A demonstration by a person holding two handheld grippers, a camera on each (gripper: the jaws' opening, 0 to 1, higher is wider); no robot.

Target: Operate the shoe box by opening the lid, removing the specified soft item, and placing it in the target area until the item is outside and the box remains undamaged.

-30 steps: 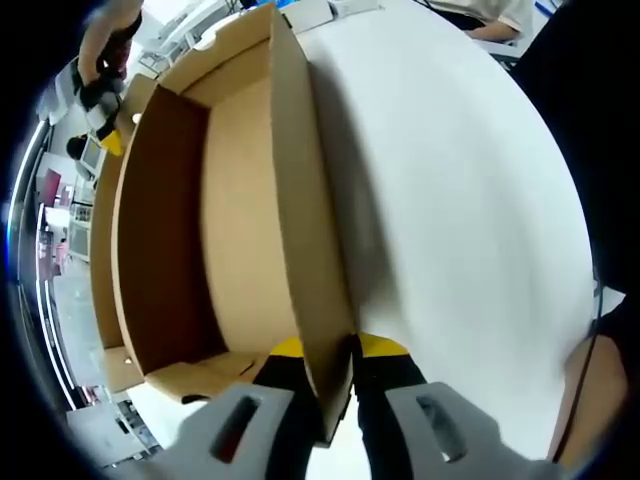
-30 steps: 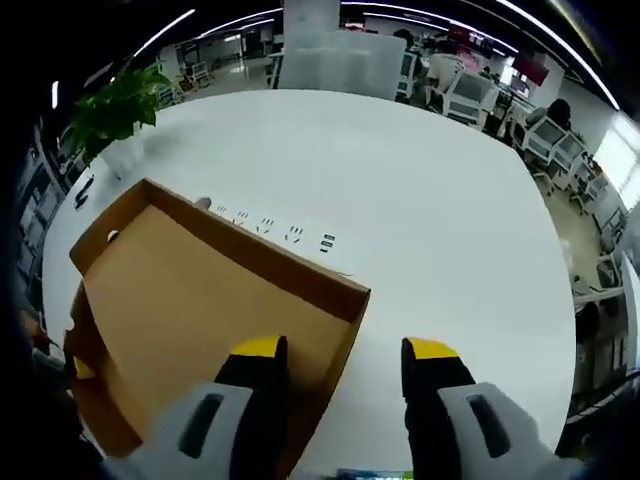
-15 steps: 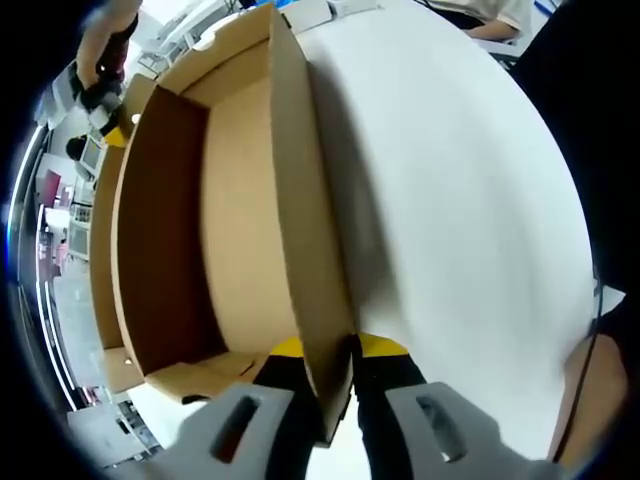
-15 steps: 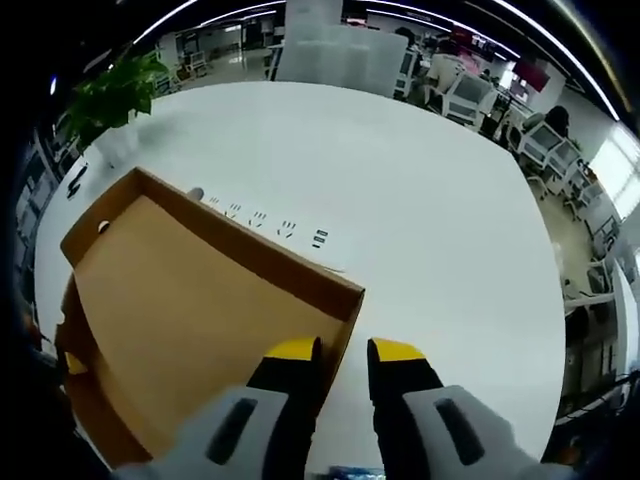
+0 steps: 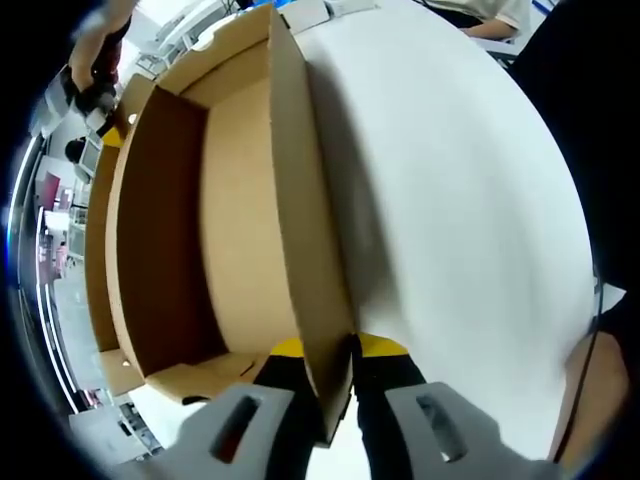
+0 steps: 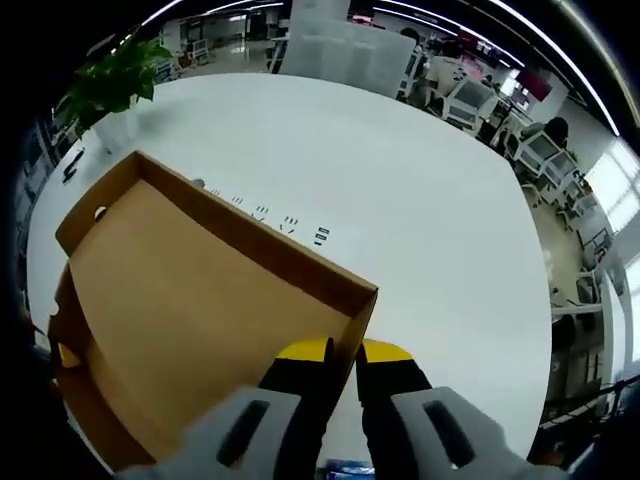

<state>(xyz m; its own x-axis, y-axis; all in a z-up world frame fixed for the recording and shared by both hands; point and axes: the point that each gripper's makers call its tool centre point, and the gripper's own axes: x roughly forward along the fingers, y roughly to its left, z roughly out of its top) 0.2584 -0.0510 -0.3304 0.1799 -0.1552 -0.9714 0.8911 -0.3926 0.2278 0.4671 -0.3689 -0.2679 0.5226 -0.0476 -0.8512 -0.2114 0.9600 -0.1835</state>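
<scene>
No text can be read; the small dark marks on the white surface (at 12 o'clock from the box) stay illegible.

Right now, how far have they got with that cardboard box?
Done: the lid is raised, so the shoe box stands open. In hand: the left gripper pinches the box's side wall, and the right gripper is clamped on the lid's rim. Left: no soft item can be seen inside from here, and none lies on the white table.

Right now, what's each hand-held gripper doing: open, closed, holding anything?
Left hand-held gripper: closed on the shoe box wall.
Right hand-held gripper: closed on the lid rim.
</scene>
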